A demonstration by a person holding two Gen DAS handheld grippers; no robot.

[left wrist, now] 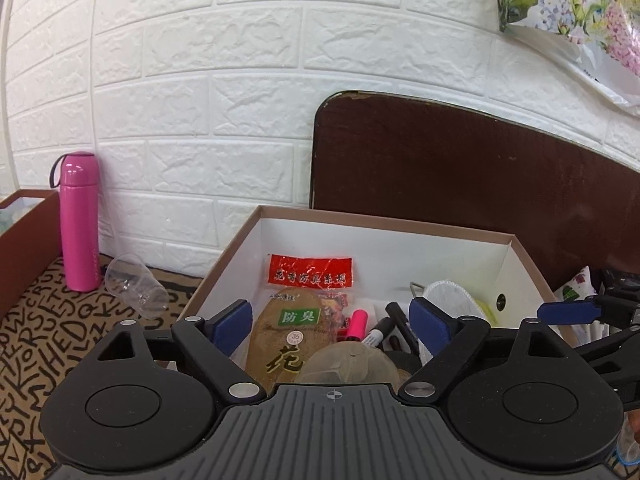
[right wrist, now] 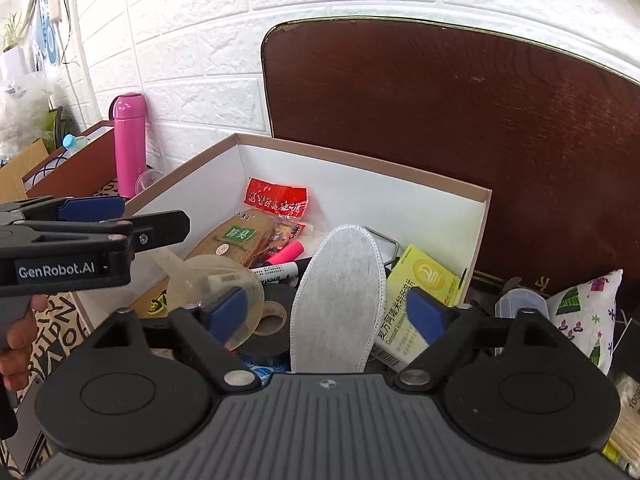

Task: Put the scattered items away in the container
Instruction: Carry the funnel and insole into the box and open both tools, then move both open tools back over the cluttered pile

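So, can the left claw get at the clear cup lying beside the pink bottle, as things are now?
Probably yes. The left claw is open and holds nothing, and the cup lies on its side on the mat, outside the box. Only the box's left wall stands between them, so the claw must lift over it.

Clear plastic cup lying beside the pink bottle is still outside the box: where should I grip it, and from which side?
Grip the clear plastic cup across its middle, coming down from above with the open left gripper. It lies on its side on the lettered mat, so its walls face sideways. Approach on the box side; the tall pink bottle crowds the other.
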